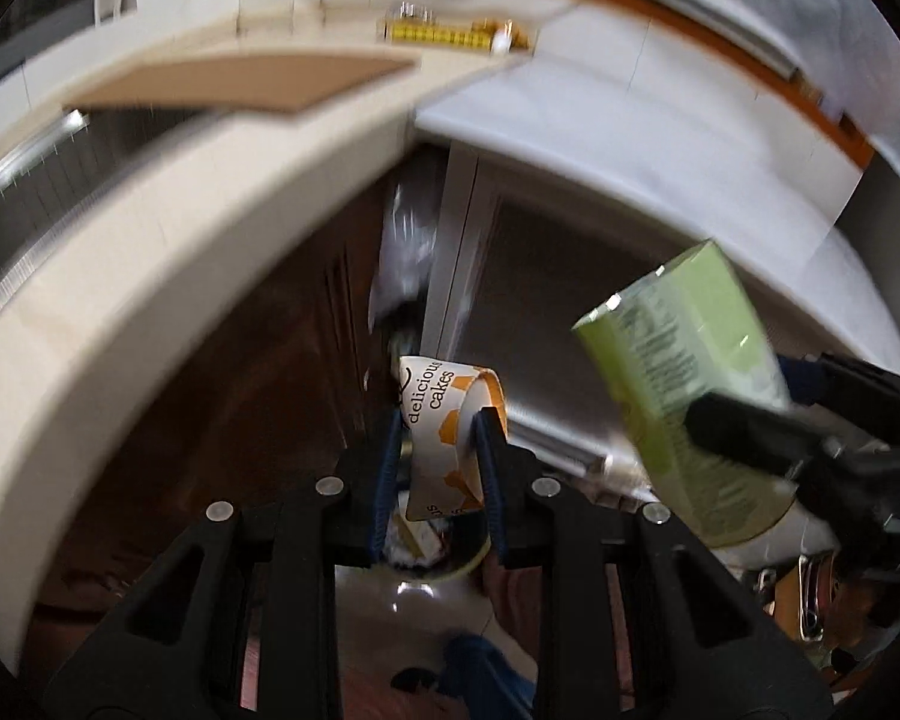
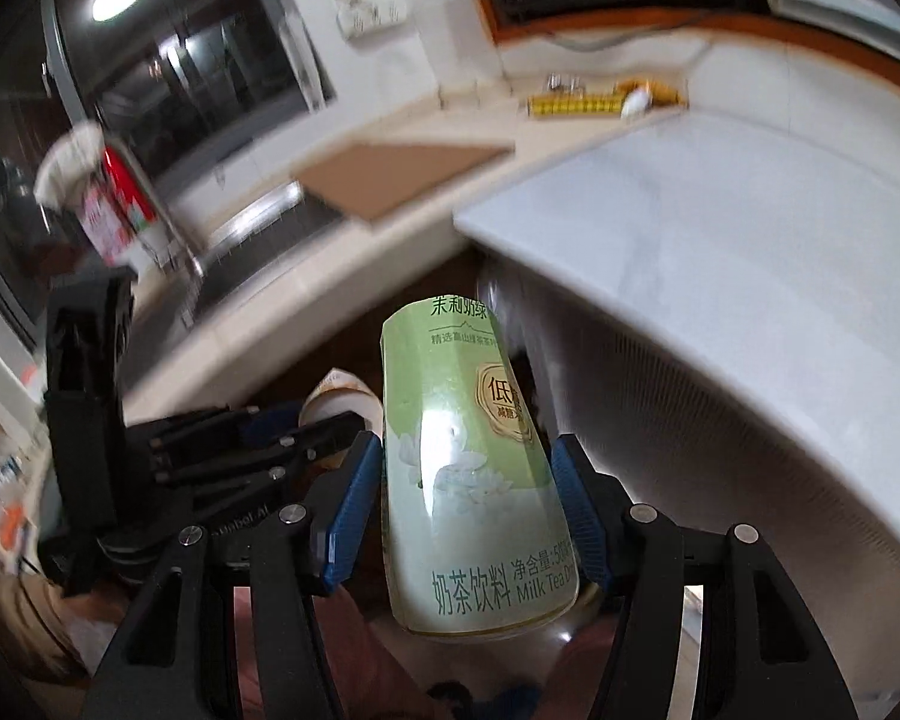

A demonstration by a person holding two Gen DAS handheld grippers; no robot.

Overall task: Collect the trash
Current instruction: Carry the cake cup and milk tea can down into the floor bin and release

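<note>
My left gripper (image 1: 439, 420) is shut on a white and orange paper cake cup (image 1: 444, 420) printed "delicious cakes", held in the air in front of the counter. It also shows in the right wrist view (image 2: 342, 396), left of my right gripper. My right gripper (image 2: 465, 468) is shut on a green milk tea bottle (image 2: 474, 480) with a pale green label. The bottle also shows in the left wrist view (image 1: 684, 396), at the right, held by the right gripper's black fingers (image 1: 768, 420). Below the cup, a bin opening with trash (image 1: 426, 546) shows between my left fingers.
A cream counter edge (image 1: 150, 276) curves across the left. A white table top (image 2: 720, 228) lies at the right. A brown board (image 2: 402, 174) lies by the sink (image 2: 258, 240). A yellow tape measure (image 2: 576, 103) sits at the back. A red can (image 2: 129, 192) stands at far left.
</note>
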